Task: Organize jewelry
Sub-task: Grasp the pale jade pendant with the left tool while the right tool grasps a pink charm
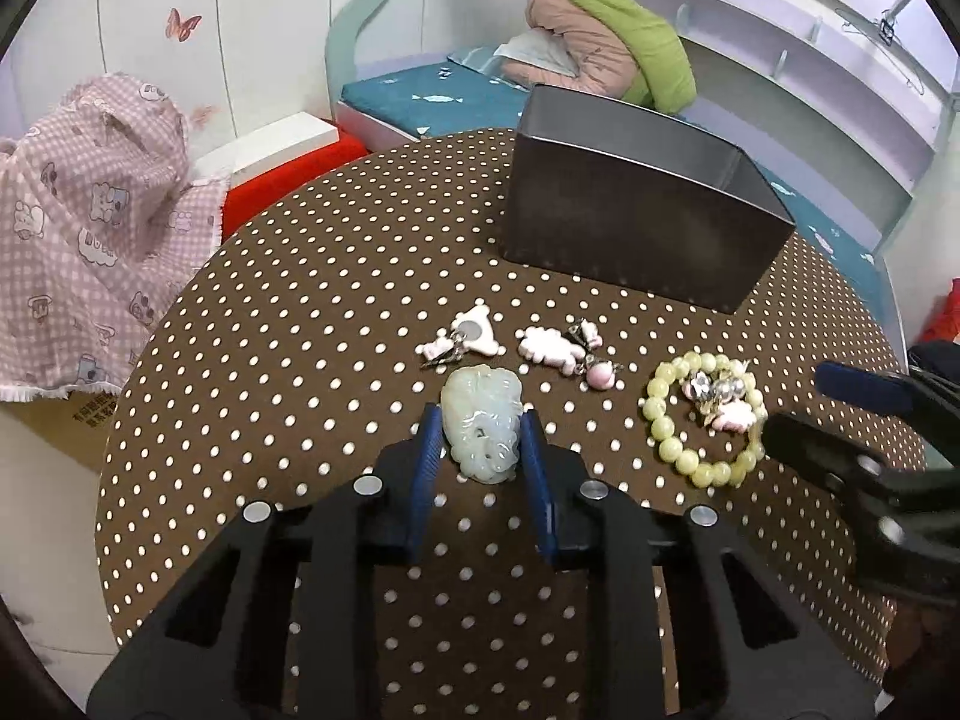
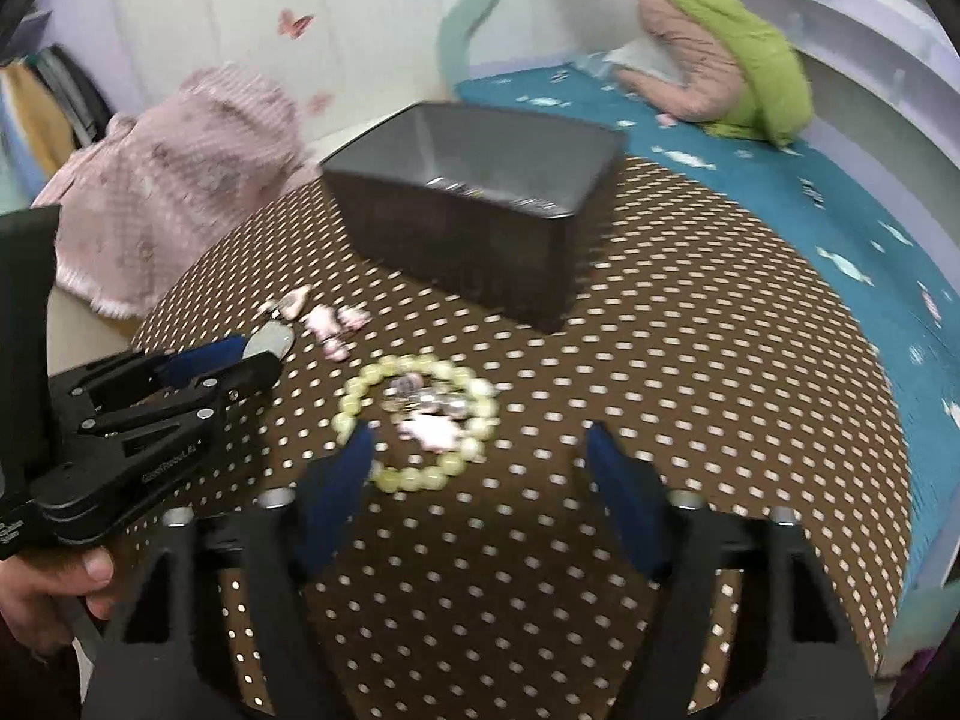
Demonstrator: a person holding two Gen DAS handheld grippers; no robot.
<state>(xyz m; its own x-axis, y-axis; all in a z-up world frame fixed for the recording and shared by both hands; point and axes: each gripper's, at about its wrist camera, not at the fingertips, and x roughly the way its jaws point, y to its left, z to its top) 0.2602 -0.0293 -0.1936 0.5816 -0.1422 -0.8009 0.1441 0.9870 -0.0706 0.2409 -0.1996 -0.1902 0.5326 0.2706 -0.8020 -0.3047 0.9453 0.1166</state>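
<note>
A pale green jade pendant [image 1: 483, 429] lies on the dotted table between the blue pads of my left gripper [image 1: 480, 438]; the pads stand close at its sides, whether they press it is unclear. Pink and white hair clips [image 1: 474, 336] [image 1: 564, 351] lie beyond it. A yellow-green bead bracelet [image 1: 702, 420] rings small silver and pink pieces [image 1: 723, 402]. In the right wrist view my right gripper [image 2: 480, 450] is open, just short of the bracelet [image 2: 420, 420]. A dark metal box [image 1: 636, 210] [image 2: 480, 204] stands open behind.
The round table has a brown white-dotted cloth [image 1: 300, 300]. A pink patterned cloth [image 1: 90, 228] hangs at the left. A bed with teal sheet [image 2: 780, 210] and pink and green bedding [image 1: 612, 48] lies behind. The left gripper shows at left in the right wrist view [image 2: 150, 414].
</note>
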